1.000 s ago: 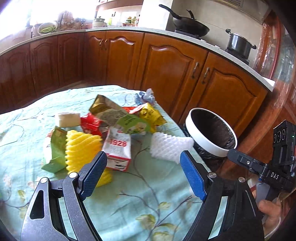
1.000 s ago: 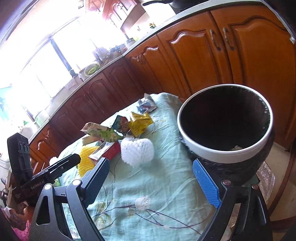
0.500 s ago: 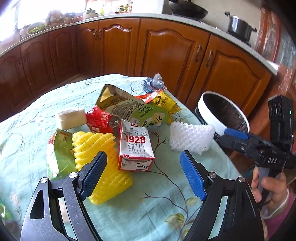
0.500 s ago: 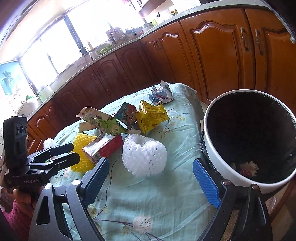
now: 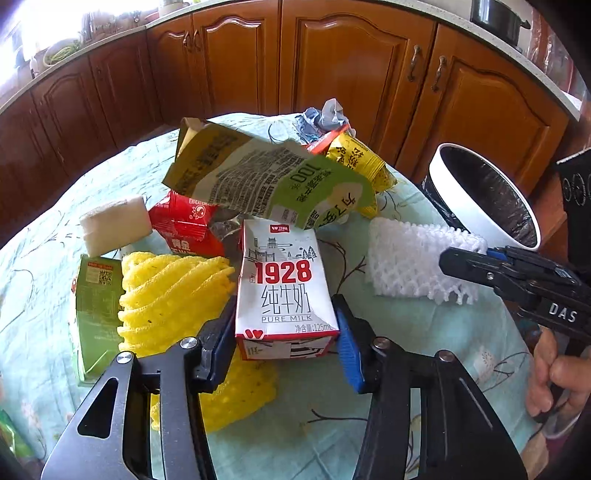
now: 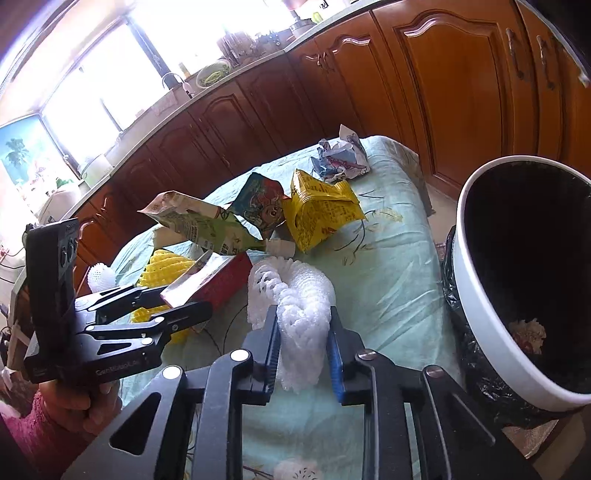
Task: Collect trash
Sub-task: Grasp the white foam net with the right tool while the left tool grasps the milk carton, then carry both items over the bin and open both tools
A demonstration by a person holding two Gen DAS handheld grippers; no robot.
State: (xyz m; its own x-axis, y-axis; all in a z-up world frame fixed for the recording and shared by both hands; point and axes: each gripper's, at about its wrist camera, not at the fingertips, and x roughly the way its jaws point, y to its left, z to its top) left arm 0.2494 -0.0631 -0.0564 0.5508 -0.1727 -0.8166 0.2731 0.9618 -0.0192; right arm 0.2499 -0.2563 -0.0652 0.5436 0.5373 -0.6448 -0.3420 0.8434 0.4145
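Beside the white bin [image 6: 476,295], right gripper [image 6: 303,345] clamped on foam net [image 6: 299,295], left gripper [image 5: 286,332] on milk carton [image 5: 284,284] against wrappers [image 5: 266,173]

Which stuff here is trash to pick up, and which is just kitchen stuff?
Trash job:
milk carton
white foam net
yellow foam net
yellow wrapper
trash bin

Just there:
cabinets
pot
tablecloth

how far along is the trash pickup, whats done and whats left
Early. Done: only a scrap or two lies at the bottom of the white-rimmed bin with the black liner. In hand: the left gripper clamps the white 1928 milk carton; the right gripper squeezes the white foam fruit net. Left on the table: yellow foam net, green-and-tan pouch, yellow packet, crumpled wrapper, red box.
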